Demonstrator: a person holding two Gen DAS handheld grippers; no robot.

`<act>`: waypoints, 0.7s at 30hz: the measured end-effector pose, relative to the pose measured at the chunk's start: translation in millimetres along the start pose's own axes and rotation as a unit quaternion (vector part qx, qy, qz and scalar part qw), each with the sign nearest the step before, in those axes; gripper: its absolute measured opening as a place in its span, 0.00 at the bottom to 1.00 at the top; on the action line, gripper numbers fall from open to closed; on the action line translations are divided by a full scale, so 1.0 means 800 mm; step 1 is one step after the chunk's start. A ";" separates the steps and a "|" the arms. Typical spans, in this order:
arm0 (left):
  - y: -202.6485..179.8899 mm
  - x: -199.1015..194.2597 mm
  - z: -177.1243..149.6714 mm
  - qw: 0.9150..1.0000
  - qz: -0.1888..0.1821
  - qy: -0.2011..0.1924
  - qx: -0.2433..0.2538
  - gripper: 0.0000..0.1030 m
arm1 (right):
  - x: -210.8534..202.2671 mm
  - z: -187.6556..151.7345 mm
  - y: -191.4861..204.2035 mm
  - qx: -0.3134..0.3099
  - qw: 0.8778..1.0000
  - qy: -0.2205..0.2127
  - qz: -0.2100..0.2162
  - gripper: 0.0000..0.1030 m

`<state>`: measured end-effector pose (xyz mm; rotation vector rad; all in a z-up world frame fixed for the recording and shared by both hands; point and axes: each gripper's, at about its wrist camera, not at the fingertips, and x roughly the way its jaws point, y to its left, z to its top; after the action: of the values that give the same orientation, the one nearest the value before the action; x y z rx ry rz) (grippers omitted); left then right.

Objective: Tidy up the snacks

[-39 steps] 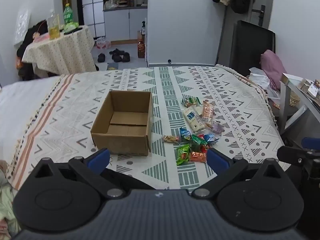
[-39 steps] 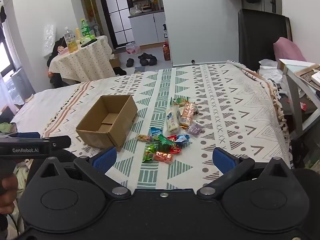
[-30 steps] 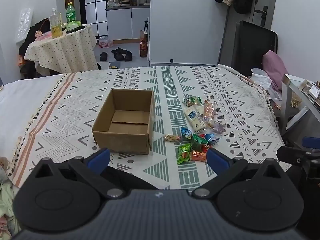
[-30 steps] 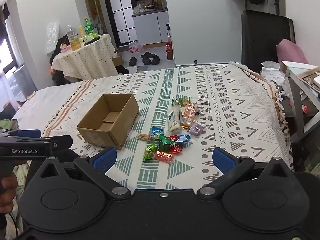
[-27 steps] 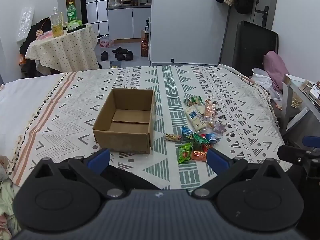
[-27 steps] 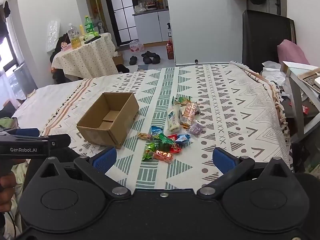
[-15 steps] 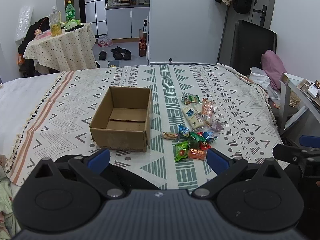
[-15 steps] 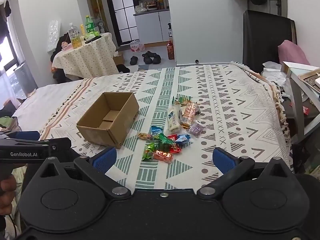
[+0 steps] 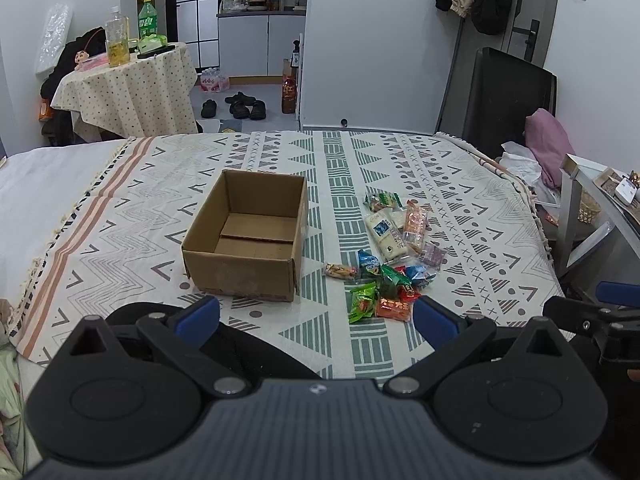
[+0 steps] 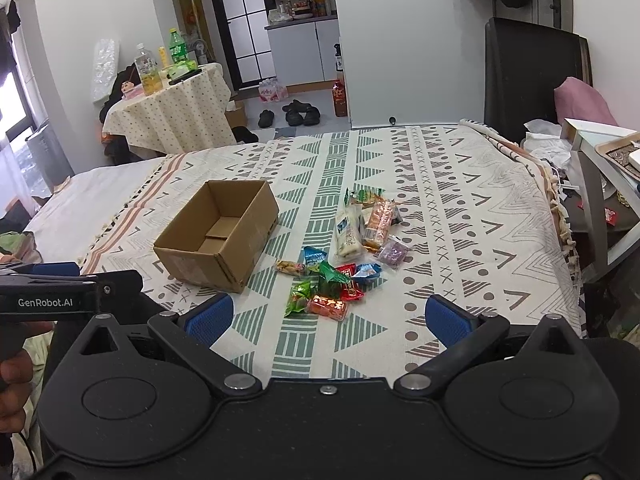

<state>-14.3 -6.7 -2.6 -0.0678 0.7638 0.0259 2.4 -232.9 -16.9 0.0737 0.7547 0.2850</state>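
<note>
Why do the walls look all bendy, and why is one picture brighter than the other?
Both views come through a fisheye lens, so straight edges near the borders curve and the corners go black. In the left wrist view the room looks dimmer and bluish, though the cardboard box and snacks stay sharp. In the right wrist view the light is brighter and warmer, with a window glowing at the left edge.

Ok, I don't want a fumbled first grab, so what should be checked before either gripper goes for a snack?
1. Cardboard box open and upright: ok.
2. Box holds nothing: ok.
3. Snack pile lies on the bedspread right of the box, apart from it: ok.
4. Left gripper open, holding nothing: ok.
5. Right gripper open, holding nothing: ok.
6. Nearest packets, the orange packet and the green packet, free to lift singly: not ok, they overlap.
</note>
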 end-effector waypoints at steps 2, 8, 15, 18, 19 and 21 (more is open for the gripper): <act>0.000 0.000 -0.001 1.000 0.001 0.001 0.000 0.99 | 0.000 0.000 0.000 0.001 1.000 0.001 0.001 1.00; 0.002 0.000 0.000 1.000 -0.001 0.001 -0.003 0.99 | -0.002 -0.002 0.002 0.001 1.000 0.000 -0.003 1.00; 0.001 0.000 -0.003 1.000 -0.003 0.001 -0.001 0.99 | -0.002 -0.001 -0.004 0.004 1.000 0.005 -0.005 1.00; 0.001 0.000 -0.003 1.000 -0.005 0.003 0.002 0.99 | -0.001 0.000 -0.005 0.006 1.000 0.007 -0.002 1.00; 0.000 0.000 -0.004 1.000 -0.004 0.004 0.003 0.99 | -0.001 0.000 -0.006 0.007 1.000 0.007 0.000 1.00; -0.001 -0.001 -0.004 1.000 -0.005 0.003 0.005 0.99 | -0.001 0.000 -0.007 0.007 1.000 0.006 0.003 1.00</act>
<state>-17.3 -8.0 -4.4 -0.0626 0.7704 0.0124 3.2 -238.2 -17.0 0.0867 0.7693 0.2858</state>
